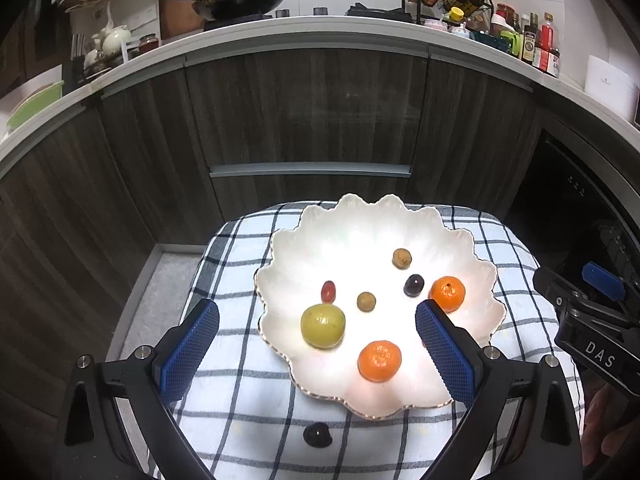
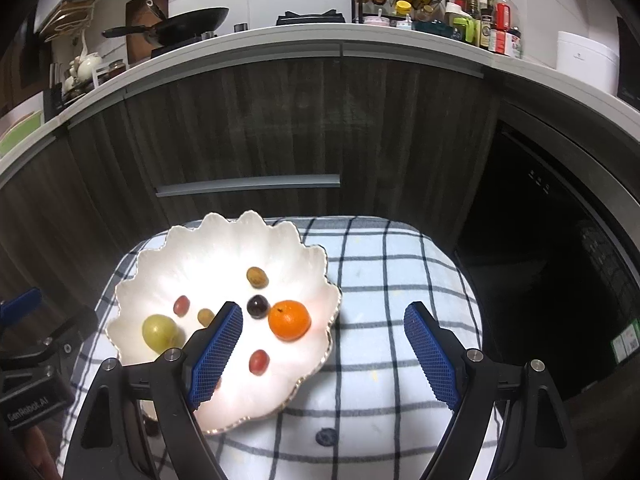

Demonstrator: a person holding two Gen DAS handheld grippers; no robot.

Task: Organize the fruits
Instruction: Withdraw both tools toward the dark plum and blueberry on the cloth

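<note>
A white scalloped plate (image 1: 362, 222) (image 2: 224, 226) sits on a checked cloth. It holds a green fruit (image 1: 322, 326) (image 2: 159, 332), two oranges (image 1: 379, 361) (image 1: 448, 293), a dark grape (image 1: 413, 285) (image 2: 257, 306), a red grape (image 1: 328, 291) and two brown longans (image 1: 365, 301) (image 1: 401, 258). The right wrist view adds a second red grape (image 2: 259, 362) beside the far orange (image 2: 289, 319). Another dark grape (image 1: 317, 435) lies on the cloth in front of the plate. My left gripper (image 1: 318, 312) hovers open above the plate's near side, holding nothing. My right gripper (image 2: 324, 314) is open and holds nothing over the plate's right rim.
The checked cloth (image 1: 224, 412) covers a small raised surface in front of dark wood cabinets (image 1: 312, 120). A small dark bluish round thing (image 2: 326, 436) lies on the cloth. A crowded kitchen counter (image 1: 320, 26) runs behind. A dark appliance (image 2: 560, 280) stands at the right.
</note>
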